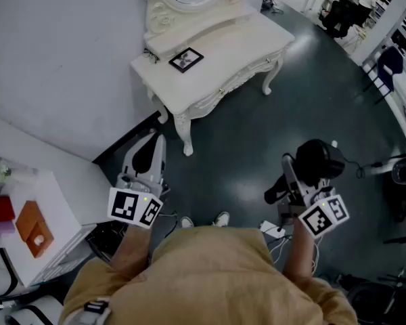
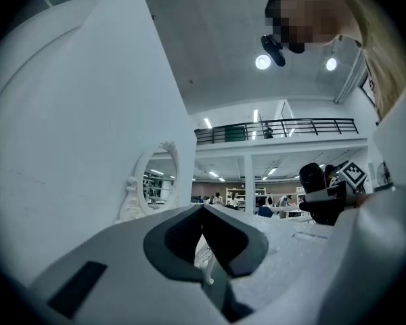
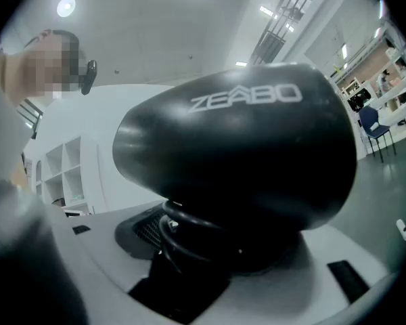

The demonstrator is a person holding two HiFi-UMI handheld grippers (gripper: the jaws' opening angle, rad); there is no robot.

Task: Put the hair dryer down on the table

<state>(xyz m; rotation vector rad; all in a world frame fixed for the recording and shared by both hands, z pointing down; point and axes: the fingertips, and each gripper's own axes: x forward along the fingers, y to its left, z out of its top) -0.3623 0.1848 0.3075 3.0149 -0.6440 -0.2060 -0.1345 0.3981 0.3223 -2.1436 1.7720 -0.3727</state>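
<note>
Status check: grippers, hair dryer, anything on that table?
Left gripper jaws shut, empty. Right gripper jaws clamped on black hair dryer, held over the floor, short of the white table. Picture frame sits on its top.

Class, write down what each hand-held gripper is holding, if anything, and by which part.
The right hand-held gripper clamps the black hair dryer by its handle, just below the barrel. The left hand-held gripper holds nothing.

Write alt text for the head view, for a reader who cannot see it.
Seen from above, a person in a tan top holds a black hair dryer in the right tool over a dark floor, not yet on the white dressing table ahead. The left tool is shut and empty.
</note>
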